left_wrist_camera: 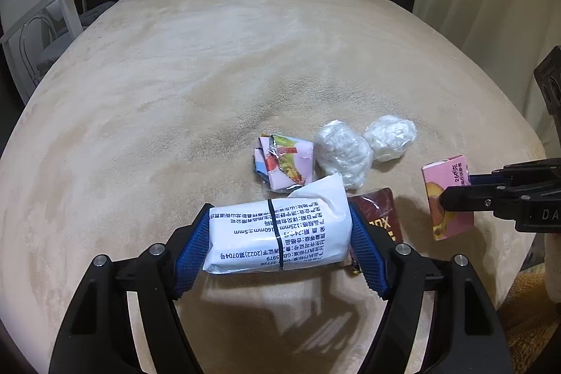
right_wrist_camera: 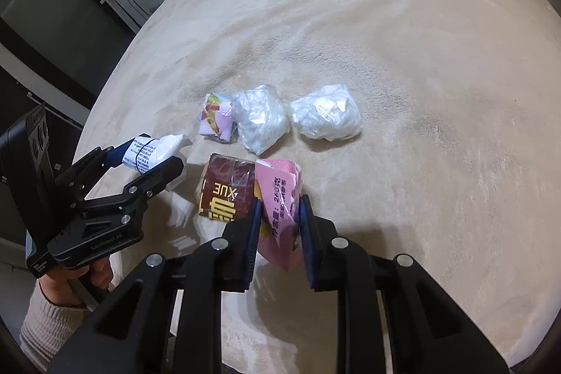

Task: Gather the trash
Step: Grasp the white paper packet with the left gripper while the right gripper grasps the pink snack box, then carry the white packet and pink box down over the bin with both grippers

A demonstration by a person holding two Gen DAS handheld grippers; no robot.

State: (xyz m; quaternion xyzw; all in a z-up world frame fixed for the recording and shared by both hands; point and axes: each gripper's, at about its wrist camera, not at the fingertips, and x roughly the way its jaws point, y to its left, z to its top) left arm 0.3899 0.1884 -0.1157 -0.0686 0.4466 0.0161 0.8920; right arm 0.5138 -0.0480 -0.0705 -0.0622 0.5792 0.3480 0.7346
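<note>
My left gripper (left_wrist_camera: 280, 233) pinches the white pack (left_wrist_camera: 277, 228) crosswise between its pads. My right gripper (right_wrist_camera: 278, 226) clamps the pink packet (right_wrist_camera: 280, 198). Brown packet (right_wrist_camera: 226, 191) lies just left of the right jaws; two plastic wads (right_wrist_camera: 261, 118) ahead.

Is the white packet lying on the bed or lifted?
Lifted. The left gripper clamps the white packet, whose shadow falls on the bed beneath.
</note>
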